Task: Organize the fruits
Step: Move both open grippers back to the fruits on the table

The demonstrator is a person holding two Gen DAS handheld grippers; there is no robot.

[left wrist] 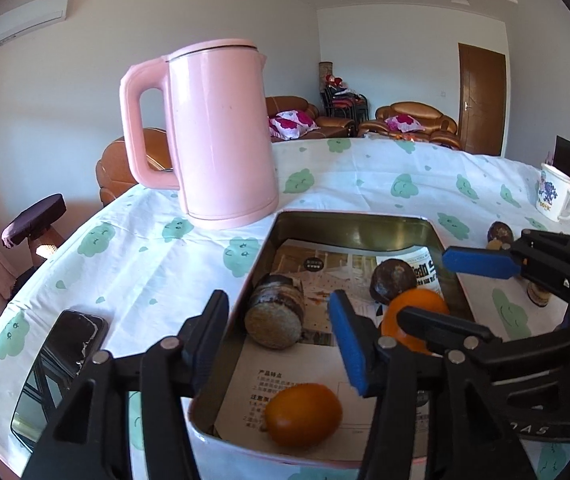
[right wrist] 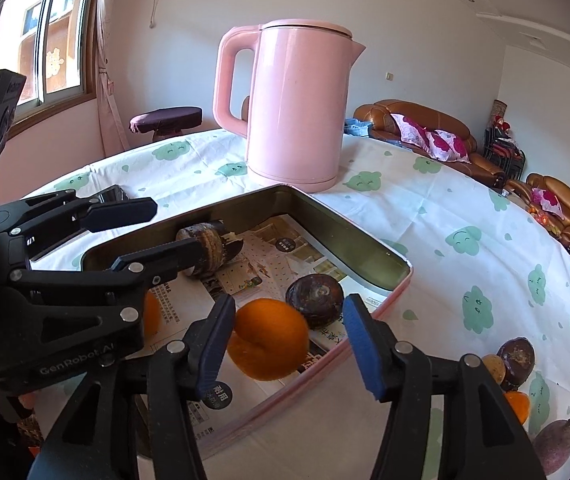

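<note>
Rectangular metal tin (left wrist: 365, 224), pink-edged, paper-lined, sits on the cloud-print cloth of the surface (left wrist: 157, 264). Inside: 2 smooth oranges (left wrist: 303, 414), 1 dark round fruit (right wrist: 315, 294), 1 stubby brown cylinder (left wrist: 275, 312). Smooth pink kettle (left wrist: 221, 132) stands behind. Left claw (left wrist: 277, 344) tilts down over the tin, parted, gripping nothing. Right claw (right wrist: 285, 344) likewise parted; an orange (right wrist: 271, 344) lies between its pads, untouched. More fruit (right wrist: 517, 360) waits outside.

"GenRobot.AI" on left gripper (right wrist: 141, 232)

Shiny rectangular metal tin (left wrist: 369, 226) lined with printed paper (left wrist: 297, 392); matt pink plastic kettle (left wrist: 223, 132); cloud-print cloth (left wrist: 165, 256) covers the bench.
</note>
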